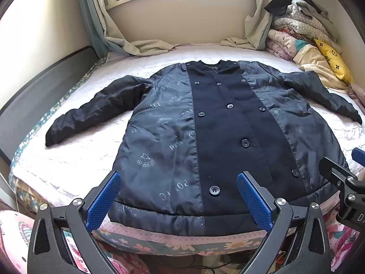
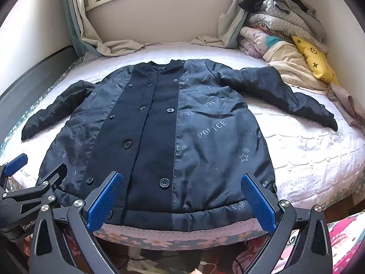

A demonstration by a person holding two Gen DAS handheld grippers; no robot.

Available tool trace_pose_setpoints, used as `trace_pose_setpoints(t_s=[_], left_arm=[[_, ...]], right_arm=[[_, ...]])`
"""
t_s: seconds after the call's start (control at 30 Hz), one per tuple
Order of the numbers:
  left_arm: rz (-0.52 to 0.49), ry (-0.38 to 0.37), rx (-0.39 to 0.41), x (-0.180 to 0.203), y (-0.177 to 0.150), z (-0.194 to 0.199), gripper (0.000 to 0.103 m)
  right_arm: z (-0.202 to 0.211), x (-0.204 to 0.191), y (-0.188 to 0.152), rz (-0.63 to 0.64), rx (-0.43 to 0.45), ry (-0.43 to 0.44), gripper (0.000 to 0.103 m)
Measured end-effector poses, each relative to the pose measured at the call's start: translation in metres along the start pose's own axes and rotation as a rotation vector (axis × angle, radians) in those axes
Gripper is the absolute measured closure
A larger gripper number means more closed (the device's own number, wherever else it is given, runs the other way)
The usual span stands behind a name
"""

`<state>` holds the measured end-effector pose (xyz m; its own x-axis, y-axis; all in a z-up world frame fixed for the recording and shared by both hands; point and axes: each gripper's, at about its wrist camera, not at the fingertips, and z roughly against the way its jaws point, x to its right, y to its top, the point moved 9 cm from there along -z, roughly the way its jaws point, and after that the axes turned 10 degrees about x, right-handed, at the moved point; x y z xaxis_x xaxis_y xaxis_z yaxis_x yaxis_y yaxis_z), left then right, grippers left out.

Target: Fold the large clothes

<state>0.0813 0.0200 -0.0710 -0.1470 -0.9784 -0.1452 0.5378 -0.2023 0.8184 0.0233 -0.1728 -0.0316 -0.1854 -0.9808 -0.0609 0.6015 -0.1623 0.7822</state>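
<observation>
Jacket (image 1: 228, 137): dark, buttoned, spread flat front-up on the bed (image 1: 79, 155); sleeves out to both sides; collar toward the window, hem at the near edge

Left gripper (image 1: 179, 202): fingers spread wide, nothing between the pads; hangs over the hem, left of the button strip

Right gripper (image 2: 181, 202): likewise wide apart and empty (contact with the cloth cannot be judged); over the hem's right half

Pile (image 2: 280, 34): folded bedding and a yellow cushion (image 2: 316, 60) at the far right corner
</observation>
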Motion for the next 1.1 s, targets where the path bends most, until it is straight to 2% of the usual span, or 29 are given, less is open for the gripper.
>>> trace_pose_setpoints(t_s=[1.1], left_arm=[[0.025, 0.001, -0.018, -0.0040, -0.0046, -0.0060, 0.000]], right_arm=[[-0.0032, -0.0056, -0.0025, 0.021, -0.013, 0.013, 0.000]])
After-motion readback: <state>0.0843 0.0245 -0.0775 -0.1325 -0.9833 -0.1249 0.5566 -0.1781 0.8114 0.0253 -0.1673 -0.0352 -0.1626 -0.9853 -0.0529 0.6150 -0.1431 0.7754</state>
